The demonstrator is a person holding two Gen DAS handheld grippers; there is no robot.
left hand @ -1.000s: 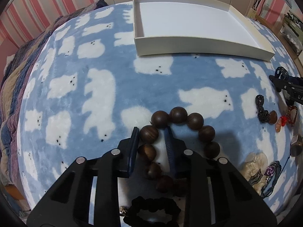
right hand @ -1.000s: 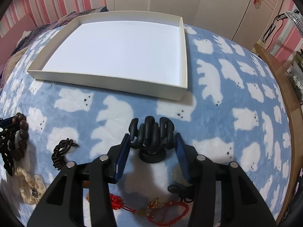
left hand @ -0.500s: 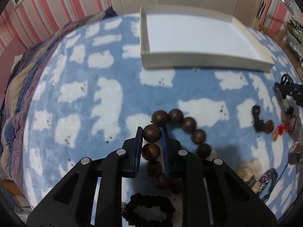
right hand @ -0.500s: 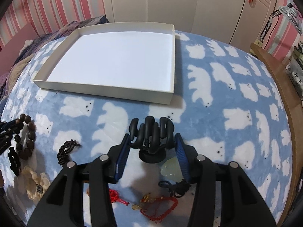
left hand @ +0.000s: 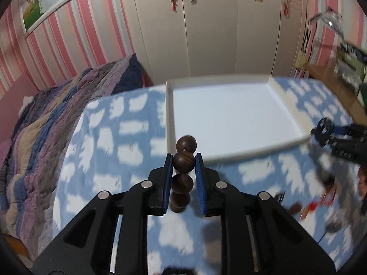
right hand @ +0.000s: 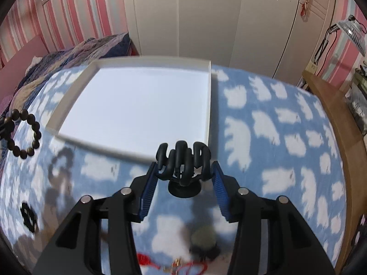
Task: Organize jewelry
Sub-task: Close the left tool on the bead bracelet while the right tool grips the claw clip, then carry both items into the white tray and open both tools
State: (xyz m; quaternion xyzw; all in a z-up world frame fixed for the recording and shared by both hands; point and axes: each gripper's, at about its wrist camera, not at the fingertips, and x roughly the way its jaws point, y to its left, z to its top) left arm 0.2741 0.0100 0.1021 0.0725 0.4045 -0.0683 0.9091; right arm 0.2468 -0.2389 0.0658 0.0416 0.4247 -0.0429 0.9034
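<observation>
Left wrist: left gripper [left hand: 183,162] clamps bead bracelet [left hand: 183,163] (lower beads hidden).

Open room above the white tray [right hand: 142,112]; low near wall ahead, loose trinkets [right hand: 28,215] scattered on the blanket [right hand: 263,137] near-left.

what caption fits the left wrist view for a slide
Left gripper clamps a wooden bead bracelet above the blue blanket, facing the white tray.

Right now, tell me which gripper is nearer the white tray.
Roughly equal. The left gripper hovers near the white tray front-left corner; the right gripper near its front-right corner.
</observation>
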